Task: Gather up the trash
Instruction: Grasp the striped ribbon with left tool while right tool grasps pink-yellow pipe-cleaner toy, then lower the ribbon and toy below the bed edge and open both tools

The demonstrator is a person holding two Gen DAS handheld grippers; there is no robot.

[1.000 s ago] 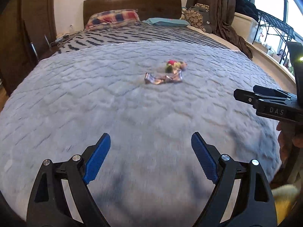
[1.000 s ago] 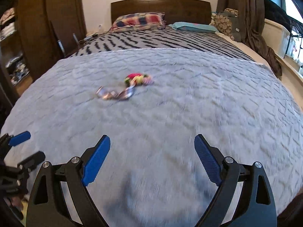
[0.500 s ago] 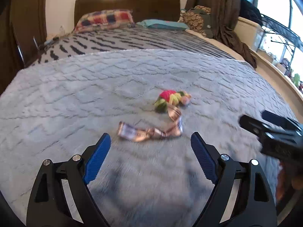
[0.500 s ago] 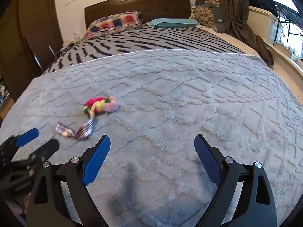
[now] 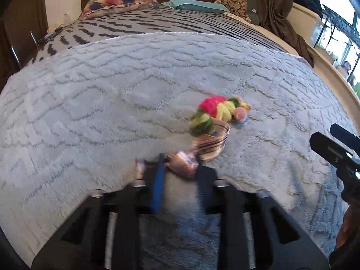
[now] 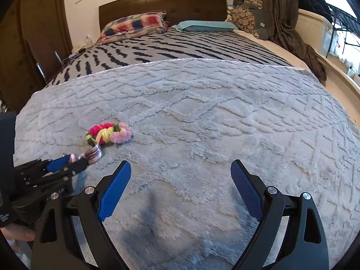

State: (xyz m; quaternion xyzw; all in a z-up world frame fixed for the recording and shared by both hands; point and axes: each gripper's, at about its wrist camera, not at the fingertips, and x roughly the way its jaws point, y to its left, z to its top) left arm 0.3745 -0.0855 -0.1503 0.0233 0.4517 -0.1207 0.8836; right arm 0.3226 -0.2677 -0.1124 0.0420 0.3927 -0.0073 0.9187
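the left gripper is closing on the shiny ribbon on the bed. just past it lies a yarn bundle. the right gripper is wide open, holding nothing.

Two wrist fisheyes angled down over the grey blanket, left one lower, both facing the headboard

No readable text, labels, brands or nos. in either view. A few small white marks sit on the black sleeve or strap at the lower left edge of the right wrist view, too small and cut off to make out.
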